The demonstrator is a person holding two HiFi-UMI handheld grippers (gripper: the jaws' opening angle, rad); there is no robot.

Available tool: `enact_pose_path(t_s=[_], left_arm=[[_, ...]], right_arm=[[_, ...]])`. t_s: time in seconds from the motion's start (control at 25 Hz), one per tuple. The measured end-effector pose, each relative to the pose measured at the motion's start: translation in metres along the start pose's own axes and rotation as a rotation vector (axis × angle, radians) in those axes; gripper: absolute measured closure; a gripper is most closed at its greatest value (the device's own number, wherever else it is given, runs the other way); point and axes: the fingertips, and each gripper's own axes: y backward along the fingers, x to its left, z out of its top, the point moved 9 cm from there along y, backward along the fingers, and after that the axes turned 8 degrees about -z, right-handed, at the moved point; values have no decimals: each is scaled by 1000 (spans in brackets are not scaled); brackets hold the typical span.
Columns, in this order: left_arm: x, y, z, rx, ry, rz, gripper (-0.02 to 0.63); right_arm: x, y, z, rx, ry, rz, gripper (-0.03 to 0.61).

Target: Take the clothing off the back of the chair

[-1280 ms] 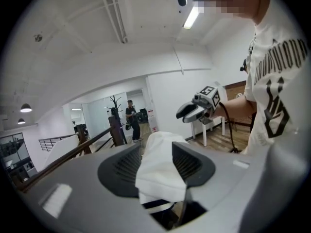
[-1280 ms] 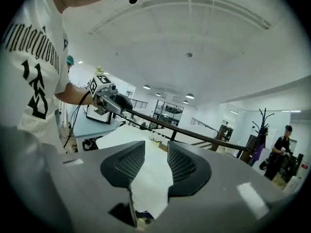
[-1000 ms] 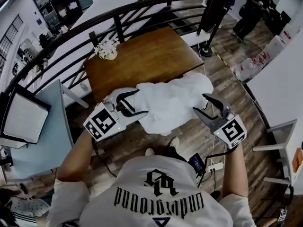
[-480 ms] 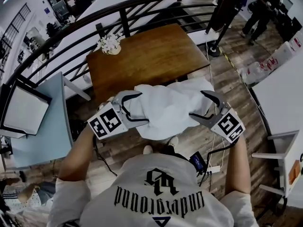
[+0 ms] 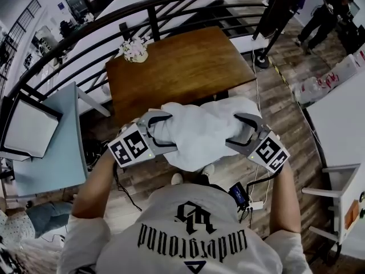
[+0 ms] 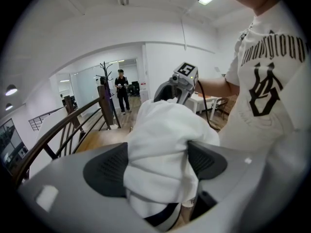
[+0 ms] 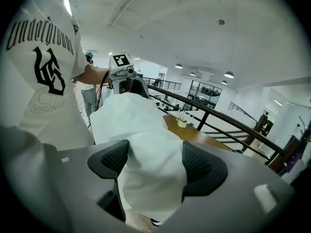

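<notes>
A white garment (image 5: pixel 199 130) lies draped over the chair back, which it hides almost wholly; only a dark strip of the chair back (image 6: pixel 163 217) shows below the cloth. My left gripper (image 5: pixel 166 131) straddles the garment's left end and my right gripper (image 5: pixel 238 132) its right end. Both sets of jaws have just spread wide and stand open, with cloth bunched between the pads. In the left gripper view the garment (image 6: pixel 160 144) fills the gap of the left gripper (image 6: pixel 158 166). In the right gripper view the garment (image 7: pixel 146 144) likewise fills the gap of the right gripper (image 7: pixel 155 164).
A brown wooden table (image 5: pixel 177 61) with a small flower pot (image 5: pixel 135 49) stands just beyond the chair, against a dark curved railing (image 5: pixel 171 4). A grey-blue table (image 5: pixel 57 147) is at the left, a white one (image 5: pixel 342 119) at the right. A person (image 5: pixel 328 16) stands far off.
Both grippers have come down and inward onto the ends of the garment, and their jaws have opened wider around the cloth. The garment itself still hangs in place.
</notes>
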Motion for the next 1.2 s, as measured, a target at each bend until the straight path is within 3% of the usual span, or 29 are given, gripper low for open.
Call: enact_pose_path(t_s=[0.12, 0.36, 0.48, 0.56, 0.6, 0.84, 1.2], left_arm=[[0, 1, -2, -3, 1, -2, 205], [-7, 10, 1, -23, -16, -5, 303], [-6, 16, 4, -71, 10, -11, 388], [-7, 20, 6, -100, 18, 2, 469], [-8, 22, 7, -106, 17, 10, 502], [-16, 31, 12, -116, -13, 33, 533], [-23, 55, 15, -174, -39, 50, 537]], right_arm=[[3, -1, 2, 2, 11, 13, 292], [12, 6, 9, 8, 40, 1, 368], [16, 12, 13, -11, 38, -13, 423], [19, 17, 16, -39, 25, -35, 520], [21, 19, 17, -39, 23, -51, 535], [36, 27, 28, -39, 23, -145, 538], [61, 42, 51, -61, 13, -217, 540]])
